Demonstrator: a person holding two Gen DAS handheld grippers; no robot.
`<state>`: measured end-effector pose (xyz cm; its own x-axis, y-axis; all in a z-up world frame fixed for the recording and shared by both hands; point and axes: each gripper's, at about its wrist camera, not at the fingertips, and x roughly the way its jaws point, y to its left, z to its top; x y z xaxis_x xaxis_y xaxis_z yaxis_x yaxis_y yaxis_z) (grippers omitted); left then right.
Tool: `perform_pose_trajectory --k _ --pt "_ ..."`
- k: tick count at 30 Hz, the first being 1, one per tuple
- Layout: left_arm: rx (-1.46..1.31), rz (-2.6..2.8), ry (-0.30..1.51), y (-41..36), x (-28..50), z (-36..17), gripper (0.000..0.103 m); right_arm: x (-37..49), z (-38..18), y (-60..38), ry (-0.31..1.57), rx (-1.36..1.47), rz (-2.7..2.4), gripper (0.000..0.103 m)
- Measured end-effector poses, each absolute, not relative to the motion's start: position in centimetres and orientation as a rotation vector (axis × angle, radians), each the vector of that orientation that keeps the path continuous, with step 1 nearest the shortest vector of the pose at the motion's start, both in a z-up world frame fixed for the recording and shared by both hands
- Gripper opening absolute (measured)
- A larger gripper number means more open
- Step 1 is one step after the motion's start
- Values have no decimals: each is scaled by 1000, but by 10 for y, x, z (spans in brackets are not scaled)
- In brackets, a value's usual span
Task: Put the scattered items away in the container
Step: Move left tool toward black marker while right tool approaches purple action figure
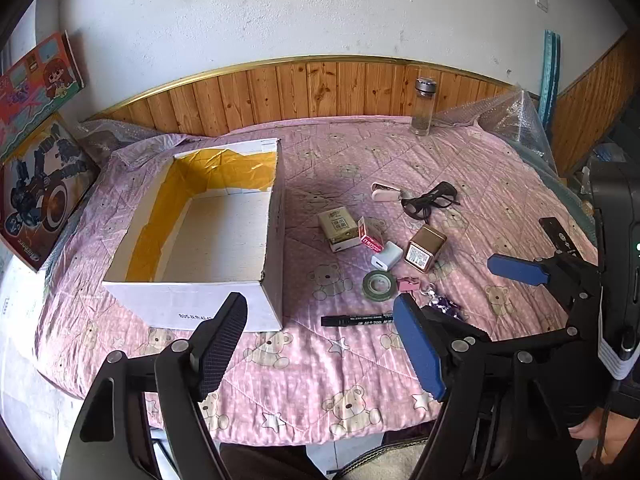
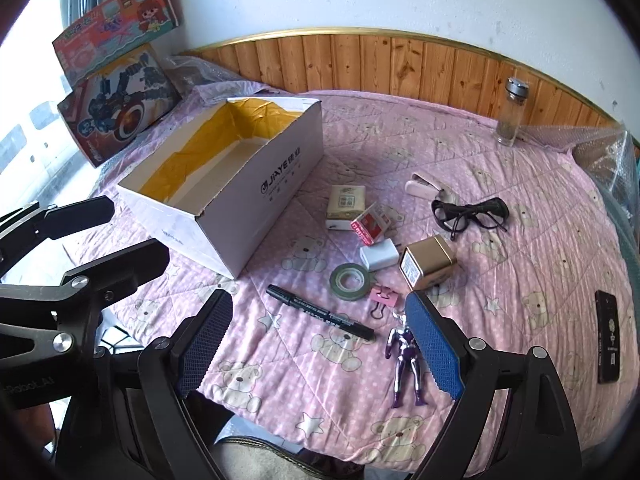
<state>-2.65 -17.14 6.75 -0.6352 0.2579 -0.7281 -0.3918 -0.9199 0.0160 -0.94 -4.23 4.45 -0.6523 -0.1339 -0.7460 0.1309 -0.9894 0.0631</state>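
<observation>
An open white cardboard box [image 1: 192, 292] [image 2: 256, 200] with yellow lining stands empty on the pink bear-print quilt [image 2: 304, 384]. To its right lie a black marker [image 1: 356, 320] [image 2: 320, 313], green tape roll [image 1: 379, 285] [image 2: 350, 280], pink binder clip [image 2: 384, 296], purple figure [image 2: 404, 360], white charger [image 2: 378, 256], gold tin [image 1: 424, 248] [image 2: 428, 264], red staple box [image 2: 370, 226], tissue pack [image 2: 346, 202], glasses [image 2: 468, 212] and a stapler [image 2: 424, 188]. My left gripper [image 1: 320, 300] hangs open by the box's near corner. My right gripper [image 2: 320, 300] hangs open over the marker, holding nothing.
A black phone-like slab [image 2: 608, 340] lies at the far right. A glass bottle [image 1: 423, 106] stands by the wooden wall panel. Two toy boxes [image 2: 120, 120] lean at the left, and bubble wrap [image 1: 516, 116] edges the quilt. The quilt's front edge drops off just below the grippers.
</observation>
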Motion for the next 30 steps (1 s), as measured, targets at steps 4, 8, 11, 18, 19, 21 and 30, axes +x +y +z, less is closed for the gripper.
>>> perform_pose_trajectory --k 4,8,11,18,19,21,30 --pt "-1116 2542 225 -179 -33 63 62 -11 42 -43 -5 1248 -2750 86" --pt "-1136 2526 216 -180 -38 57 52 -10 34 -33 -54 1293 -2757 67" --pt "-1158 2510 217 -176 -40 48 42 -10 26 -26 -92 1335 -2745 44" --pt "-1159 2480 242 -168 -39 39 24 -11 21 -24 -101 1354 -2739 16" --pt "-1154 2481 247 -167 -38 39 23 -11 21 -26 -97 1349 -2737 14" --pt "-1154 2480 251 -167 -37 38 18 -11 23 -31 -89 1338 -2729 13" --pt "-1166 2465 254 -167 -41 31 12 -18 25 -49 -62 1307 -2697 13"
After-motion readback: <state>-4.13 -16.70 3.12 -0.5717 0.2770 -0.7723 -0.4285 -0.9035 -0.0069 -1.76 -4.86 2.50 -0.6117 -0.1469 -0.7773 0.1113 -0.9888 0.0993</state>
